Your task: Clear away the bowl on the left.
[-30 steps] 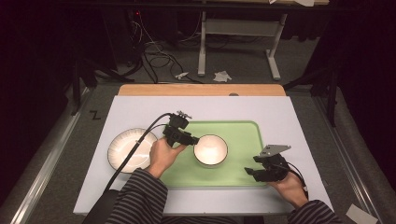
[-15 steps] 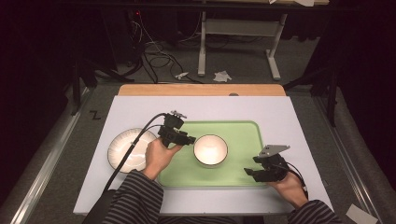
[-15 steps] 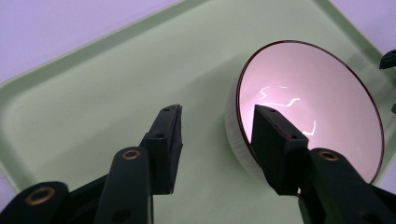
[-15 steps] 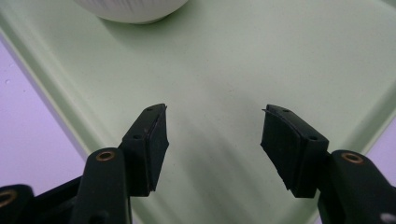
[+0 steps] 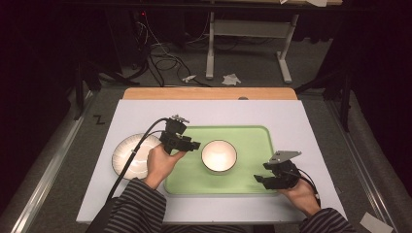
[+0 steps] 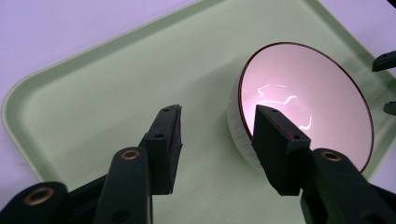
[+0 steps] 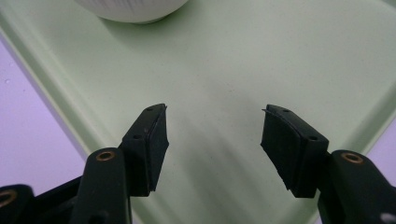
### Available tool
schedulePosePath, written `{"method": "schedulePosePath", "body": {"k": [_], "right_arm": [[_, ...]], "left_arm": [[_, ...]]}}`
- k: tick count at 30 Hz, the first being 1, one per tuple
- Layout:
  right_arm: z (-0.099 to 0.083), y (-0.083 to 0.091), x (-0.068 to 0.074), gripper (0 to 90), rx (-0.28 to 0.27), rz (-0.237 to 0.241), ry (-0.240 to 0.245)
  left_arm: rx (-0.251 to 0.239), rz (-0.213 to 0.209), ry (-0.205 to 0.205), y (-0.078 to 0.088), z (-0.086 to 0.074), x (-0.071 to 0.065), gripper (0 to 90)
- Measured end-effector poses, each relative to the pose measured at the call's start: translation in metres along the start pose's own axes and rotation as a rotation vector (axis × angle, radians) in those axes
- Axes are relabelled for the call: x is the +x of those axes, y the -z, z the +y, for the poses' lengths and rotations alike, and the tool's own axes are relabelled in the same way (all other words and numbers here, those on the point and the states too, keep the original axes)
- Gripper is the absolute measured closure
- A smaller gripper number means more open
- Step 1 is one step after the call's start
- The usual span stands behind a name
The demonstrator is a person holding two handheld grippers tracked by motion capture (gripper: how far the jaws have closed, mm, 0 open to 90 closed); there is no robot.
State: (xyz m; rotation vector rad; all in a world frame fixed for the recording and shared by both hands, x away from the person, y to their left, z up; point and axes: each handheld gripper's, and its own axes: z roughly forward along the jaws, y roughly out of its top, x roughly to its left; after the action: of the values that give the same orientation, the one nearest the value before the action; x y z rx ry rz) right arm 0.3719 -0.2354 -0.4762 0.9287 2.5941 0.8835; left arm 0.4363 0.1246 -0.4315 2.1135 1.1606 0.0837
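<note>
Nearest the camera in the high view, two striped sleeves (image 5: 141, 206) enter from the bottom edge; both are cut off by the frame.

The right gripper (image 5: 266, 180) is held at the near right corner of the green tray (image 5: 252, 138). Its fingers (image 7: 149, 140) stand apart with nothing between them, over bare tray surface close to the tray's rim. In the right gripper view only the ribbed lower wall of the bowl (image 7: 133, 9) shows, cut off by the top edge.

The left gripper (image 5: 192, 145) is held over the tray's left end, just beside the bowl (image 5: 219, 156). Its fingers (image 6: 166, 144) are apart and empty; in the left gripper view one finger overlaps the bowl's near rim, and contact cannot be determined. The bowl stands upright on the tray, near its middle; its interior is washed out by glare.

The white plate (image 5: 128, 153) lies on the tabletop (image 5: 301, 121) just left of the tray, partly hidden by the left hand (image 5: 160, 165) and the cable (image 5: 133, 155).

Beyond the tabletop's far edge, the floor (image 5: 252, 63) carries cables and crumpled scraps, hard to make out in the dark.
</note>
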Motion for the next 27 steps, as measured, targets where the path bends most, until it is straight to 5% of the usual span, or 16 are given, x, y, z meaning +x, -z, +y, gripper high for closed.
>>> {"method": "schedulePosePath", "body": {"k": [27], "right_arm": [[0.0,0.0,0.0,42.3,0.0,-0.002,0.001]], "left_arm": [[-0.04,-0.002,0.028,0.025,-0.013,0.008,50.2]]}}
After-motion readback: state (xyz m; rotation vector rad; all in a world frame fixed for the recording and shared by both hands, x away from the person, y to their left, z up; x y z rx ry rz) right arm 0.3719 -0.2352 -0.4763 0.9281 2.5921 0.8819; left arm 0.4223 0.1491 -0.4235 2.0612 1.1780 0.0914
